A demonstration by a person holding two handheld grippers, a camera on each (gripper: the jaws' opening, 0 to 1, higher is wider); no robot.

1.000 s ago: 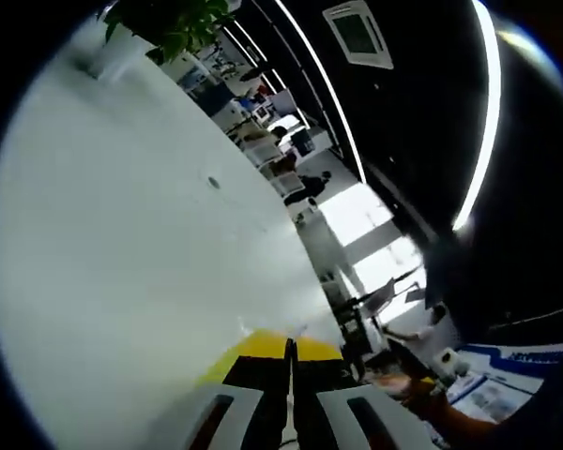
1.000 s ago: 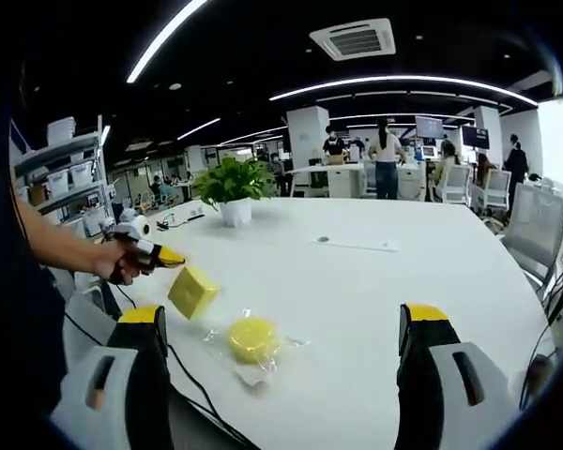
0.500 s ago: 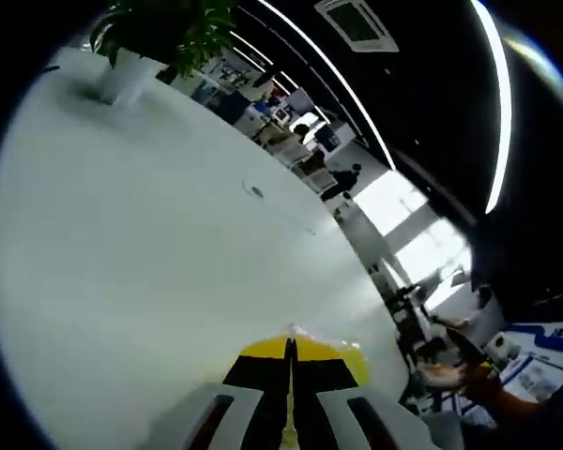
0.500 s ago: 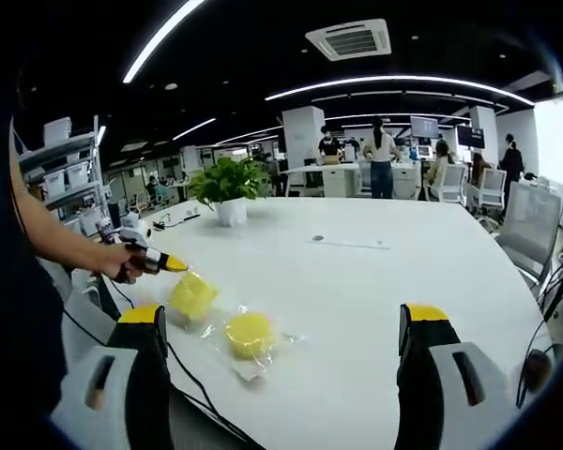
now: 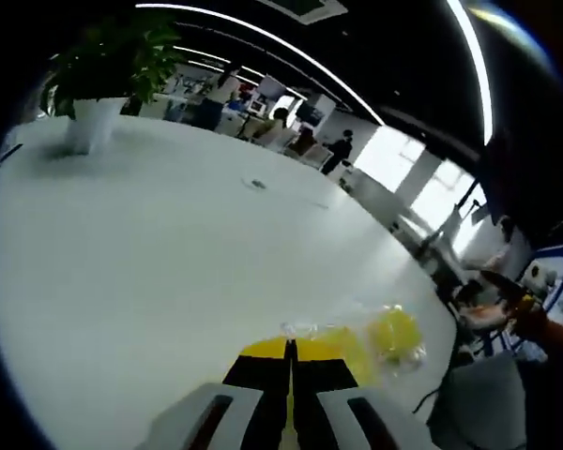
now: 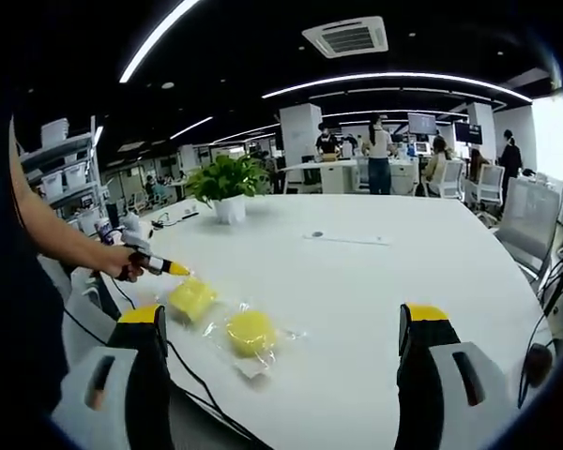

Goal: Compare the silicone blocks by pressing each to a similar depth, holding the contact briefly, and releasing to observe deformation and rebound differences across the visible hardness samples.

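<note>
Now lowered onto table (image 6: 375,281), square block (image 6: 191,299) at closed left gripper (image 6: 174,270) tips, beside round block (image 6: 251,331); right gripper (image 6: 286,328) wide, empty.

We are in an open-plan office: a large white table (image 6: 375,281) with a potted plant (image 6: 227,186), desks with people and monitors behind, office chairs (image 6: 535,220), storage shelving (image 6: 66,178), strip lights (image 6: 394,82) and a ceiling air-conditioning vent (image 6: 345,36).

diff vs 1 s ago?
The left tool brought the square yellow block down from mid-air onto the white table, beside the round yellow block. Its jaws look shut throughout. Round block unmoved; right tool open as before.
</note>
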